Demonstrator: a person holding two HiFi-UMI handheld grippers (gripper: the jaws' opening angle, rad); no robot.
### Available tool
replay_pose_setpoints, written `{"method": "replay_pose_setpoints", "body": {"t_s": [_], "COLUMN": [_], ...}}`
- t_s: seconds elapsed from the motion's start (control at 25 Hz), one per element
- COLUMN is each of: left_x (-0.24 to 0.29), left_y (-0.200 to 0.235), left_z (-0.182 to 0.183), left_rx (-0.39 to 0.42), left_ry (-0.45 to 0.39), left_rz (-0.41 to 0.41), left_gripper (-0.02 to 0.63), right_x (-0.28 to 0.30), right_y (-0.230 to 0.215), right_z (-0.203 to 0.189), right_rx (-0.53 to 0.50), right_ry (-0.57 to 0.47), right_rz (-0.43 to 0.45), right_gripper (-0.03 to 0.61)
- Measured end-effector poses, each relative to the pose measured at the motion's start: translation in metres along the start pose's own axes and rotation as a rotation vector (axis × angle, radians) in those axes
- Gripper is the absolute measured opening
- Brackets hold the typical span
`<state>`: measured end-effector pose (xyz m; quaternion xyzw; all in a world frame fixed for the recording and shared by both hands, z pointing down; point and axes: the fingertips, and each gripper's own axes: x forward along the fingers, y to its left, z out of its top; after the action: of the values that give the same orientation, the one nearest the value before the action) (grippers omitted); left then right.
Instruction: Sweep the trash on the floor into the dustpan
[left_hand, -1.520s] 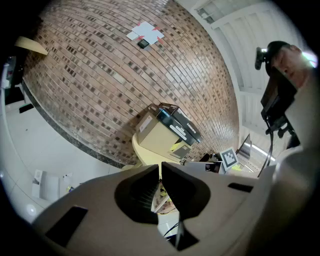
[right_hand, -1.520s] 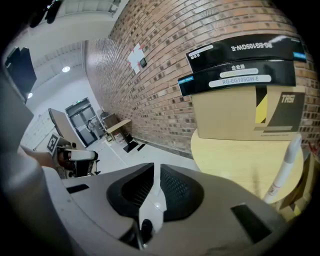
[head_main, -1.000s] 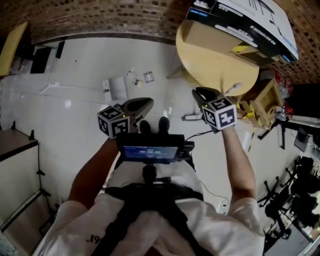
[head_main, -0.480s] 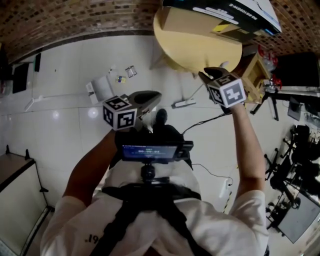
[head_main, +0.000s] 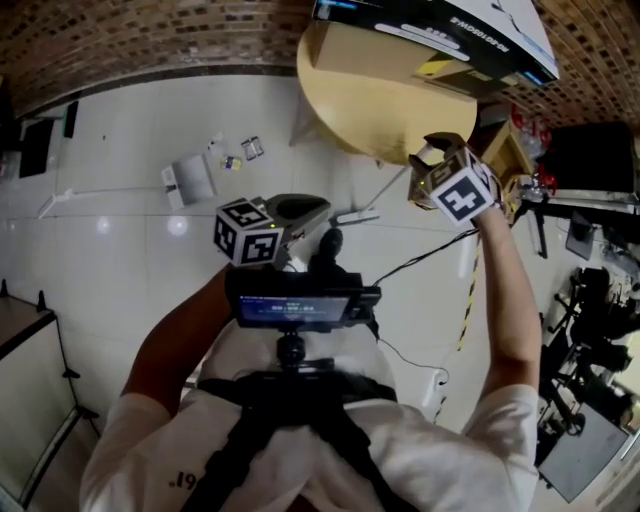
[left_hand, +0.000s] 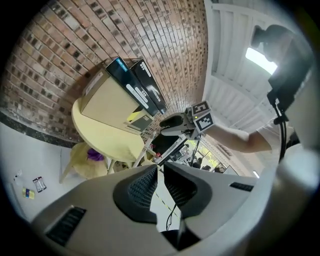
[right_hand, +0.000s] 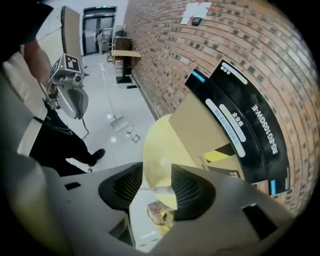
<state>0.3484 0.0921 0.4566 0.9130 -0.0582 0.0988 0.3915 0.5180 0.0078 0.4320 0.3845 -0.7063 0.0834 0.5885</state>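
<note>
White tile floor (head_main: 110, 120); trash (head_main: 252, 148) scattered well beyond left claw (head_main: 318, 208), far from right claw (head_main: 430, 152). Left pinched shut, empty; right jaws just opening, nothing between. Scraps likely light, flimsy, skittery: better swept than pinched.

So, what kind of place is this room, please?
Probably an indoor workroom or studio rather than a home: a bare brick wall, a white tiled floor, a round yellow table stacked with boxes, and dark equipment stands at the right.
</note>
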Motion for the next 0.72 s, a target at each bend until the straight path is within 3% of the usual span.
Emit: {"method": "replay_pose_setpoints", "body": {"t_s": [0.2,0.52,0.72], "left_x": [0.041,0.089,0.108], "left_y": [-0.007,0.000,-0.006], "left_z": [-0.002,-0.010,-0.014], "left_rx": [-0.032,-0.094,-0.111], "left_ry": [-0.006,-0.002,-0.016], "left_rz": [0.005,0.000,-0.019], "left_gripper": [0.026,0.026,0.026], "right_x": [0.031,0.084,0.091], "right_y": [-0.038,-0.028,-0.016], "right_z": [-0.015,-0.015,-0.048], "right_rx": [-0.147,-0.329,-0.469], "right_ry": [0.085,0.257,0.605], "right_rz": [0.075,0.345,0.441], "right_gripper": [0.201,0.201,0.201]}}
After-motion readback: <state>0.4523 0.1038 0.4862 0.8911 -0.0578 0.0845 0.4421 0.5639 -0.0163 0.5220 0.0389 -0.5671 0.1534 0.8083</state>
